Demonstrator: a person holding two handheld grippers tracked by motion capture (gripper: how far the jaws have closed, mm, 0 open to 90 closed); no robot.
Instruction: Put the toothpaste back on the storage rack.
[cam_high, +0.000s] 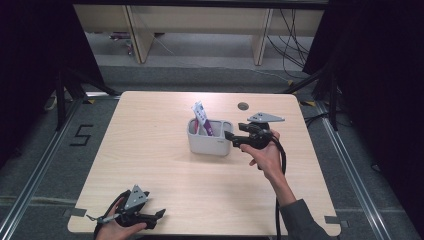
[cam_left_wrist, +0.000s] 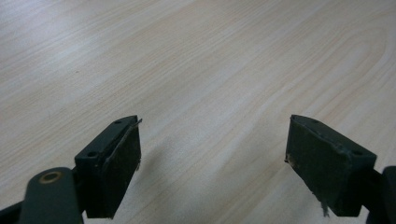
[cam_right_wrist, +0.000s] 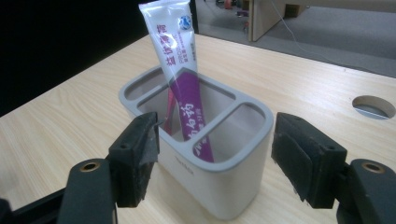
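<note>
Just beside holder (cam_right_wrist: 219, 177), open jaws.

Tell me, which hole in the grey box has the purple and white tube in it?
The big middle compartment of the grey holder has the toothpaste tube, leaning. The small compartments beside it hold no tube.

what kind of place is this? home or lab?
Probably a lab or recording room: a bare wooden table on grey carpet, black curtains at both sides, loose cables on the floor behind, and a "5" taped on the floor.
</note>
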